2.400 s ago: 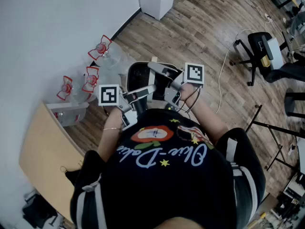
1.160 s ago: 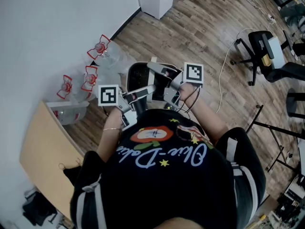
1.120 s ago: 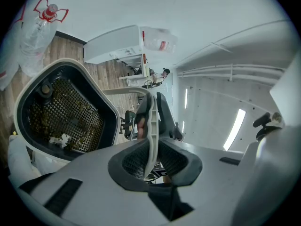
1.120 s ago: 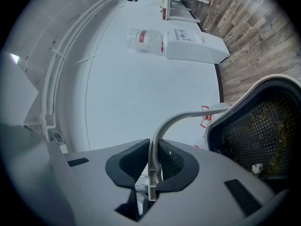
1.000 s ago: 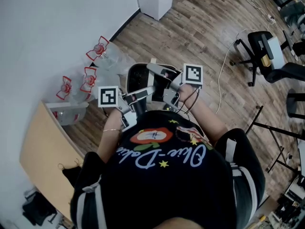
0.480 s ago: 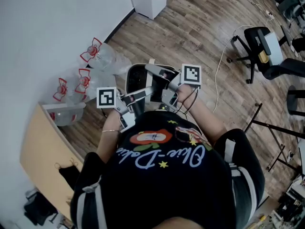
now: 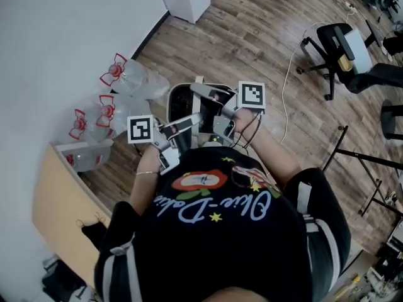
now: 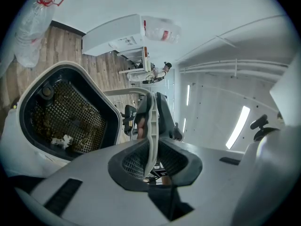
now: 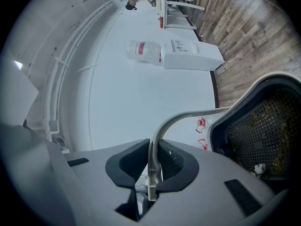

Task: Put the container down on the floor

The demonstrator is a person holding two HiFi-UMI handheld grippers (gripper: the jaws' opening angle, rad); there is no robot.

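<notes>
Still, both grips are unchanged: left gripper [image 8: 151, 160] and right gripper [image 9: 153, 167] are each clamped narrowly on the thin handle [image 8: 150, 119]. Only the head view has drifted, the water bottles [image 7: 124, 78] sliding left. The container [image 7: 181, 99] is held just right of them, over the floor [image 7: 264, 36], judged not yet set down. Mesh basket [image 8: 81, 121] and debris [image 8: 61, 140] are shown by the gripper views alone.
</notes>
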